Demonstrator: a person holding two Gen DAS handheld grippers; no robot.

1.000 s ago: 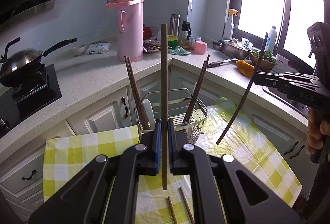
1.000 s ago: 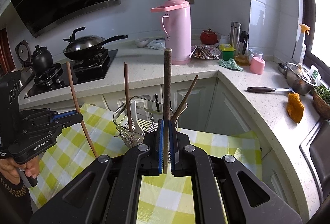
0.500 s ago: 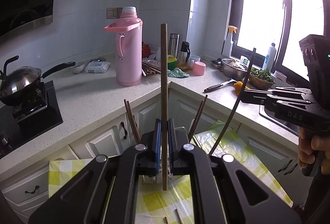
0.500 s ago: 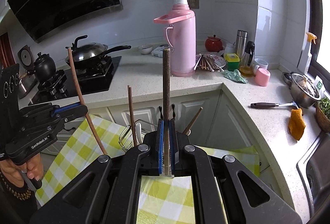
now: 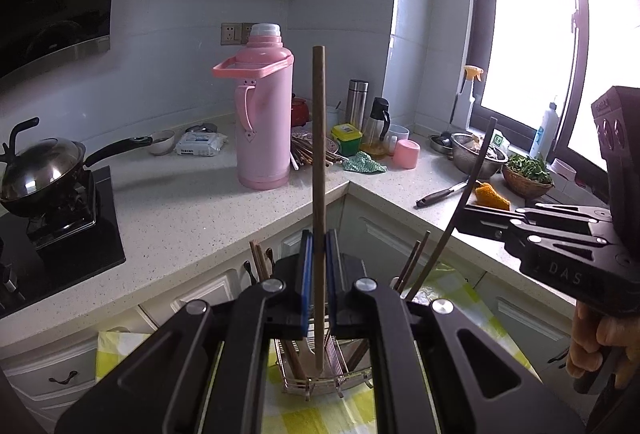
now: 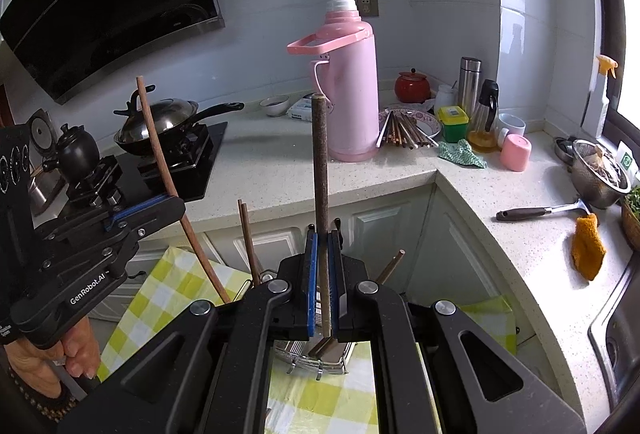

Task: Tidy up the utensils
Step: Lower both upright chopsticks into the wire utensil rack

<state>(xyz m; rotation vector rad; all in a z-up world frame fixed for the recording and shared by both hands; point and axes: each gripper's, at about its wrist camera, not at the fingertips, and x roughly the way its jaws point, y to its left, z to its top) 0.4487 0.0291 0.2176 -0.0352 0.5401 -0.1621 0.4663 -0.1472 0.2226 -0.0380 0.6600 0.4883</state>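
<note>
My left gripper (image 5: pixel 317 266) is shut on a brown chopstick (image 5: pixel 319 154) held upright, its lower tip over the wire utensil basket (image 5: pixel 320 378). My right gripper (image 6: pixel 323 266) is shut on a dark chopstick (image 6: pixel 321 170), also upright above the same basket (image 6: pixel 316 352). Several chopsticks (image 5: pixel 412 264) stand in the basket. The right gripper shows in the left wrist view (image 5: pixel 468 212) with its chopstick (image 5: pixel 460 206) slanting down to the basket. The left gripper shows in the right wrist view (image 6: pixel 176 202) with its chopstick (image 6: pixel 160 150).
The basket sits on a yellow checked cloth (image 6: pixel 168 286). Behind are a counter with a pink thermos (image 5: pixel 264 114), a wok on a stove (image 5: pixel 44 170), a plate of chopsticks (image 6: pixel 408 126), a pink cup (image 6: pixel 516 152), a knife (image 6: pixel 536 212) and a sink (image 6: pixel 616 330).
Both grippers have moved closer over the basket, carrying their chopsticks; the basket has slid down under the fingers in both views.
</note>
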